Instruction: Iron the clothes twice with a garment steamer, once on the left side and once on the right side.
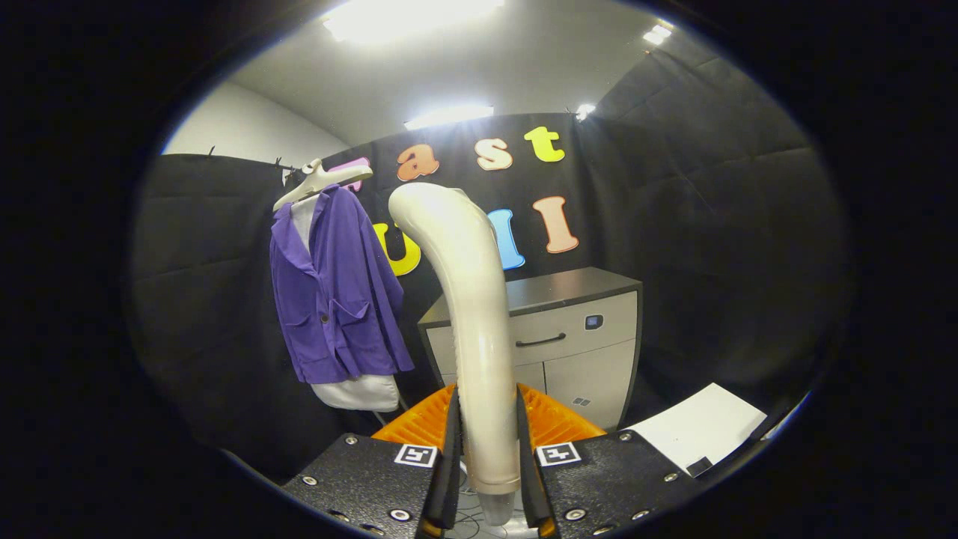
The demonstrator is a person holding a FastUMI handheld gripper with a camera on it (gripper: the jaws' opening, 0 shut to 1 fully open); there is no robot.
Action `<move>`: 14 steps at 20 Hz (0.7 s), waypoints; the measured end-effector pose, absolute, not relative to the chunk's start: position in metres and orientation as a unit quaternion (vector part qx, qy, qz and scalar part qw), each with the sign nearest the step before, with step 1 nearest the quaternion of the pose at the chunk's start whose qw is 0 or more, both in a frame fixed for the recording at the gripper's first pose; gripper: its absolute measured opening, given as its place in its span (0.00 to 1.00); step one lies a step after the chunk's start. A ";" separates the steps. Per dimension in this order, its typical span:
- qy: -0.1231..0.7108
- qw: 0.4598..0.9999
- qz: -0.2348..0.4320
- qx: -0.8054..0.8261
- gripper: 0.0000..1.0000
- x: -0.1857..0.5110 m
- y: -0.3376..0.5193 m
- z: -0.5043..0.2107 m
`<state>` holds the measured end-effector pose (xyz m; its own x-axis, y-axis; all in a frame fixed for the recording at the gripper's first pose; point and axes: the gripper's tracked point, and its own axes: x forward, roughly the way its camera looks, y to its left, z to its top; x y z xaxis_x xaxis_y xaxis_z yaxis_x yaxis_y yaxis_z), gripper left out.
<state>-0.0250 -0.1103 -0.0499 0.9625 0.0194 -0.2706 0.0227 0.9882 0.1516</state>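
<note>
Tongs [485, 457] closed on steamer handle [479, 322], both fingers pressing it, handle rising upright between them; grey cabinet [554, 329] beyond fingers; purple jacket [337, 299] on hanger [318, 183] beyond, left of handle, against booth wall.

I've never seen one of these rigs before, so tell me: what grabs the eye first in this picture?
First comes the cream garment steamer handle, rising tall and curved, clamped between the gripper's two fingers. Beyond it to the left, a purple jacket hangs on a pale hanger against the black cloth wall. Behind the steamer stands a grey cabinet with a dark top.
</note>
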 end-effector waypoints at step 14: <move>0.152 0.985 -0.008 0.078 0.35 -0.041 -0.118 -0.053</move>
